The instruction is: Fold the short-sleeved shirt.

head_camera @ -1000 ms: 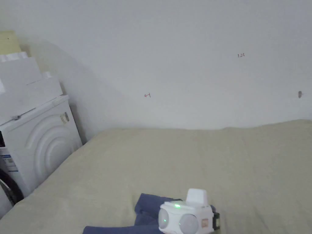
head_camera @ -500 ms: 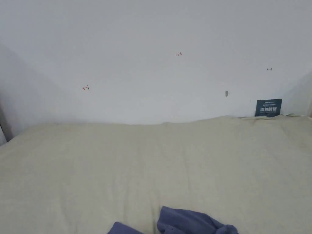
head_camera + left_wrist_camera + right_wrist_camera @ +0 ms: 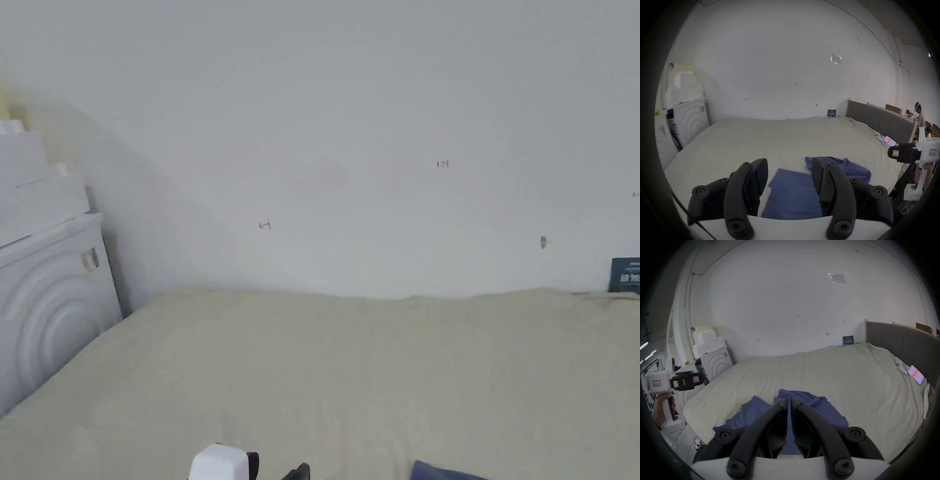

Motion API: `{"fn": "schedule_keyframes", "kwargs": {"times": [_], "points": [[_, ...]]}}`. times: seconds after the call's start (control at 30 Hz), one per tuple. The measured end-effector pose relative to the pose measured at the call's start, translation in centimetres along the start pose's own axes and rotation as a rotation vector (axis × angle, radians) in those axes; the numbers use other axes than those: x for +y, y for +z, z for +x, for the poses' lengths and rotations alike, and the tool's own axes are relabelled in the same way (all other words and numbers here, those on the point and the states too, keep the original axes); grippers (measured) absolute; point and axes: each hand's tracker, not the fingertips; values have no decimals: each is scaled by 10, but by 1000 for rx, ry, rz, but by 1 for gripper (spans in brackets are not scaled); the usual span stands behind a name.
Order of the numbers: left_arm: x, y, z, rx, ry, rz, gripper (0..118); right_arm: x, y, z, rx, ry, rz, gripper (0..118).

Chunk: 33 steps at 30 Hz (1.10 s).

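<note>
Rumpled blue cotton short-sleeved shirt (image 3: 791, 193) lying near the front edge of the cream-sheeted bed (image 3: 769, 139); left gripper (image 3: 789, 175) gaping and empty, right gripper (image 3: 788, 402) nearly closed on nothing: a blind pinch risks gathering several layers.

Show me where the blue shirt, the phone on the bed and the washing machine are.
blue shirt (image 3: 791, 193): left gripper view, on its flat near panel.
phone (image 3: 916, 374): right gripper view, on its lit screen.
washing machine (image 3: 53, 325): head view, on its ringed side panel.
</note>
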Motion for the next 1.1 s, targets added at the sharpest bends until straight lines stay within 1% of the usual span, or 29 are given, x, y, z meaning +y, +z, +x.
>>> {"fn": "schedule_keyframes", "kwargs": {"times": [0.13,0.2,0.27,0.33,0.37,0.4,0.47,0.5,0.77,0.83,0.9,0.97,1.0,1.03,1.07,1.1], "points": [[-9,31,-4,99,-1,56,60,6,-4,-18,15,54,2,4],[-13,38,-6,96,20,51,57,5,-3,-22,17,61,4,4],[-19,46,-7,70,63,43,38,2,0,-23,21,54,-1,4],[-26,51,-6,66,70,41,16,-3,5,-24,19,46,-7,4],[-30,52,-5,68,72,41,10,-5,7,-24,17,45,-11,4],[-33,55,-3,71,61,37,0,-8,10,-24,13,48,-16,4],[-38,56,-3,69,53,14,0,-12,14,-22,5,53,-25,4],[-41,56,-4,65,70,-13,0,-14,16,-22,3,53,-31,4],[-51,57,-6,92,89,-17,0,-19,21,-17,-25,28,-43,4],[-51,59,-4,90,35,14,0,-20,22,-15,-21,11,-43,4],[-53,64,5,133,-64,94,0,-21,22,-15,-16,1,-44,4],[-58,67,11,188,-199,174,0,-23,23,-16,-21,6,-44,4],[-58,64,14,235,-232,149,0,-23,23,-16,-24,10,-46,4],[-58,61,14,239,-238,100,1,-23,23,-16,-24,12,-48,4],[-59,60,10,205,-190,60,1,-24,23,-15,-24,11,-48,4],[-60,63,6,158,-106,48,1,-24,23,-15,-24,7,-47,4]]}}
